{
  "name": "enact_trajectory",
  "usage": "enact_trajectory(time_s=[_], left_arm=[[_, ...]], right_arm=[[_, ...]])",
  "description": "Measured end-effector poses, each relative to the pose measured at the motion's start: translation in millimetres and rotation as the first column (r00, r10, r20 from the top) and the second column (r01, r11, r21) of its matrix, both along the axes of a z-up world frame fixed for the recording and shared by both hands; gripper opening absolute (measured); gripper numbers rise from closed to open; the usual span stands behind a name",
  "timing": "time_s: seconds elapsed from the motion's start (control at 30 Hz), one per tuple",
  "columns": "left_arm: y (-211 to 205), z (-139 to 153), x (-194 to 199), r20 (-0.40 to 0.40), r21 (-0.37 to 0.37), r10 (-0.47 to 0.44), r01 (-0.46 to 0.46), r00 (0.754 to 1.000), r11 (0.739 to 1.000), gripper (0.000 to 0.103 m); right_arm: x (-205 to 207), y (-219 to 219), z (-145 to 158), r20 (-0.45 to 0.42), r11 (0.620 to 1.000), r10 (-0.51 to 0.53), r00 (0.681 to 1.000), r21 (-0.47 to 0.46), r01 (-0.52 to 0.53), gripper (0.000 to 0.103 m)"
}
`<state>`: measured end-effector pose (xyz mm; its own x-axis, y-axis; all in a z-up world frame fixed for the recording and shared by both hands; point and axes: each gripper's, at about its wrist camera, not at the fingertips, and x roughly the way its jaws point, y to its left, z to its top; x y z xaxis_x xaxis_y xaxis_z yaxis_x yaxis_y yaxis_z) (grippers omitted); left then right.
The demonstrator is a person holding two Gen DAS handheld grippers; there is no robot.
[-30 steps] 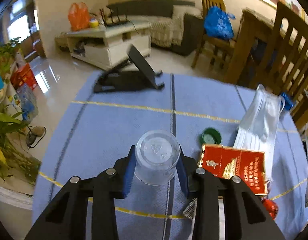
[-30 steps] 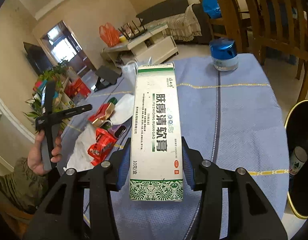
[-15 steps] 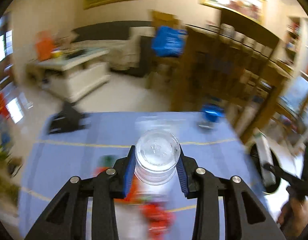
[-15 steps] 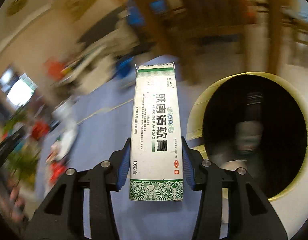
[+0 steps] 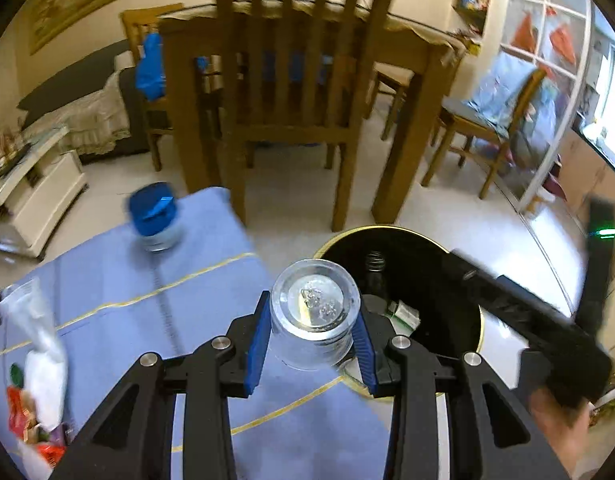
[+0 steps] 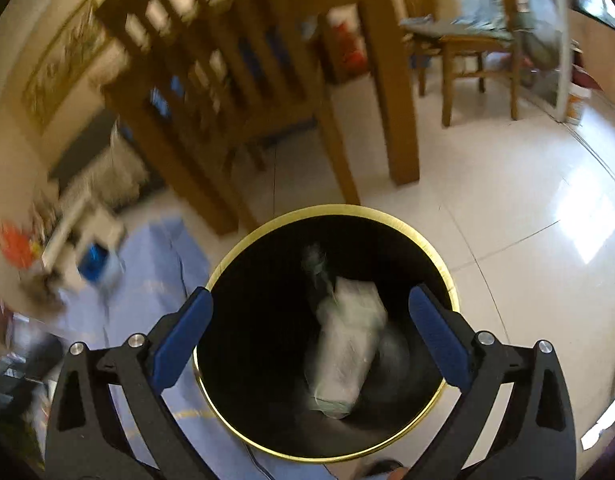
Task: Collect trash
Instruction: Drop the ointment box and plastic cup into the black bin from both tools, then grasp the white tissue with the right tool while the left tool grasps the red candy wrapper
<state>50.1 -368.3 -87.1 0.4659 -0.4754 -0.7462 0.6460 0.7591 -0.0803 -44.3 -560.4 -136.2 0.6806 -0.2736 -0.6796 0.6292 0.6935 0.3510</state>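
My left gripper [image 5: 311,336] is shut on a clear plastic cup [image 5: 313,314], held above the table's right edge beside a black trash bin with a gold rim [image 5: 481,320]. My right gripper [image 6: 309,330] is open and empty, directly over the bin [image 6: 331,210]. The white and green ointment box [image 6: 347,344] is inside the bin, blurred. In the left wrist view my right gripper shows as a dark blurred shape over the bin's right side. A bottle [image 5: 374,270] lies inside the bin.
The blue tablecloth [image 5: 119,280] carries a blue-lidded jar [image 5: 153,216], a white wrapper [image 5: 39,332] and red wrappers [image 5: 21,412] at the left. Wooden chairs [image 5: 291,92] and a dining table stand behind the bin. The floor is glossy pale tile [image 6: 527,200].
Both grippers swung right from the table to the bin. My right gripper opened and let go of the ointment box, which dropped into the bin. My left gripper still holds the cup.
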Motion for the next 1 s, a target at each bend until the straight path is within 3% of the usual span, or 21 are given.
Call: enact_trajectory(time_s=[0.17, 0.33, 0.4, 0.53, 0.73, 0.8, 0.9, 1.0], left_arm=[[-47, -18, 6, -0.032, 0.004, -0.079, 0.080, 0.996, 0.997, 0.037], [-75, -32, 3, -0.038, 0.040, -0.124, 0.125, 0.992, 0.991, 0.041], [-78, -38, 0, -0.028, 0.072, -0.123, 0.124, 0.992, 0.990, 0.067], [-70, -38, -9, -0.004, 0.072, -0.134, 0.134, 0.991, 0.988, 0.072], [-33, -21, -10, 0.001, 0.048, -0.104, 0.104, 0.995, 0.993, 0.073], [-6, -13, -17, 0.014, 0.047, -0.085, 0.084, 0.996, 0.995, 0.089], [48, -8, -38, 0.053, 0.044, -0.048, 0.045, 0.997, 0.998, 0.096], [108, -12, -55, 0.063, 0.075, -0.001, -0.004, 0.998, 0.997, 0.096]], right_arm=[[-45, -29, 17, 0.166, 0.987, -0.160, 0.973, 0.022, 0.159, 0.097], [-79, -50, 23, 0.259, 0.966, -0.258, 0.931, 0.057, 0.251, 0.097], [-88, -55, 23, 0.275, 0.963, -0.270, 0.923, 0.063, 0.263, 0.097], [-87, -55, 24, 0.263, 0.967, -0.256, 0.930, 0.066, 0.247, 0.097], [-64, -30, 32, 0.232, 0.978, -0.195, 0.953, -0.020, 0.205, 0.097], [-49, -18, 32, 0.193, 0.985, -0.147, 0.970, -0.056, 0.160, 0.097], [-16, 9, 30, 0.125, 0.995, 0.004, 0.992, -0.102, 0.009, 0.097], [18, 57, 31, 0.056, 0.965, 0.205, 0.977, -0.176, -0.192, 0.097]])
